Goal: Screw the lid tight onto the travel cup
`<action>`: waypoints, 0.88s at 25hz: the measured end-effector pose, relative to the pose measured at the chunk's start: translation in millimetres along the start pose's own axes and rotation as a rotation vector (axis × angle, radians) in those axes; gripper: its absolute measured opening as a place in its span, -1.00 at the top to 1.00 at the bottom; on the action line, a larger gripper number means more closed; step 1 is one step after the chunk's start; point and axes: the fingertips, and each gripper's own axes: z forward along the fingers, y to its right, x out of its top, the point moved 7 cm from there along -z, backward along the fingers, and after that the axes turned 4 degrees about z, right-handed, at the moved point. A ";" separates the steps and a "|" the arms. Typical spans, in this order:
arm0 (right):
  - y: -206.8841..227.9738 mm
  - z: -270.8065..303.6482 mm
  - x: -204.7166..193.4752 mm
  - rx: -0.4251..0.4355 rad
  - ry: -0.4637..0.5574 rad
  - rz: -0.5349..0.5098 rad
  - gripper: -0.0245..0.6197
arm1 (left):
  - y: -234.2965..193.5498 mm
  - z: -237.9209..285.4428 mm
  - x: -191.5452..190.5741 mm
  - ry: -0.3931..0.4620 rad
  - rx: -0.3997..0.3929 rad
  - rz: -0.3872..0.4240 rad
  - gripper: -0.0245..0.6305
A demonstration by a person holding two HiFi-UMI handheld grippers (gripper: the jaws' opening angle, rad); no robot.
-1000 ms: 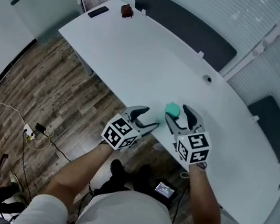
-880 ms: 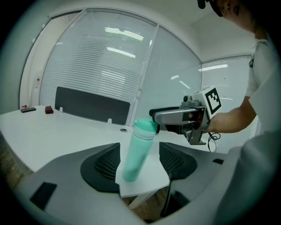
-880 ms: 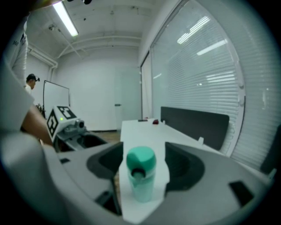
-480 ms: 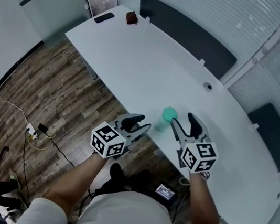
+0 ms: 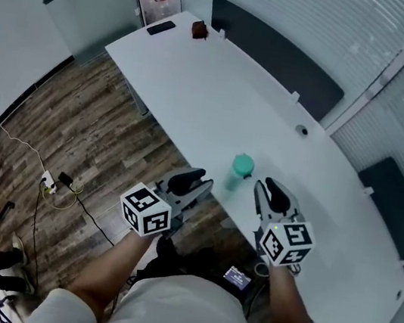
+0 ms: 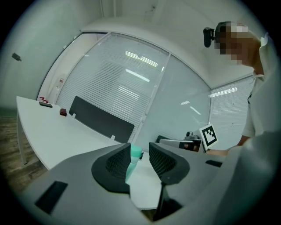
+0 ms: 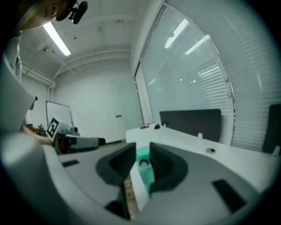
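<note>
The travel cup (image 5: 240,172), pale with a green lid (image 5: 245,162) on top, stands upright near the front edge of the white table (image 5: 220,99). Neither gripper touches it. My left gripper (image 5: 196,185) hangs off the table edge, left of the cup and nearer to me. Its jaws have just been closing and are open by a narrow gap with nothing between them. My right gripper (image 5: 267,188) is right of the cup, also just closing, narrow and empty. The cup (image 6: 135,154) shows beyond the left gripper (image 6: 139,159), and the cup (image 7: 145,172) shows past the right gripper (image 7: 142,159).
A black flat object (image 5: 160,28) and a small dark red one (image 5: 199,29) lie at the table's far end. Dark panels (image 5: 282,51) line its back edge, near a cable hole (image 5: 301,131). Wood floor with a power strip (image 5: 46,186) lies to the left.
Both grippers have drawn back from the cup toward me and lifted a little. Their jaws have narrowed. The cup stays standing alone on the table.
</note>
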 end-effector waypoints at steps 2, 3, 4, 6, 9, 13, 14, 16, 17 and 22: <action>-2.4 -5.6 -1.7 0.003 -0.002 -0.005 0.64 | 5.9 -4.9 -1.3 0.016 0.011 -0.017 0.47; -3.1 -8.0 -2.3 0.005 -0.005 -0.006 0.66 | 8.5 -7.4 -1.8 0.023 0.017 -0.024 0.47; -3.5 -10.4 -2.3 0.005 -0.008 -0.004 0.68 | 11.1 -9.8 -2.0 0.030 0.022 -0.031 0.47; -2.7 -15.6 -1.6 0.005 -0.010 0.014 0.71 | 16.6 -14.0 -2.1 0.040 0.032 -0.044 0.47; -0.2 -22.2 -1.8 0.004 -0.017 0.052 0.73 | 24.5 -20.0 -2.9 0.051 0.046 -0.062 0.48; 3.0 -26.4 -3.5 0.007 -0.037 0.071 0.75 | 32.7 -29.0 -1.5 0.070 0.070 -0.072 0.48; 4.1 -26.5 -3.8 0.007 -0.039 0.071 0.75 | 34.0 -31.0 -0.8 0.075 0.077 -0.075 0.48; 6.2 -25.1 -4.4 0.007 -0.038 0.071 0.76 | 34.8 -34.4 0.1 0.086 0.088 -0.079 0.48; 6.9 -24.1 -5.0 0.008 -0.036 0.070 0.76 | 34.8 -36.0 -0.1 0.090 0.091 -0.080 0.48; 3.9 -24.9 -6.7 0.003 -0.022 0.075 0.77 | 37.6 -50.1 1.7 0.109 0.099 -0.081 0.48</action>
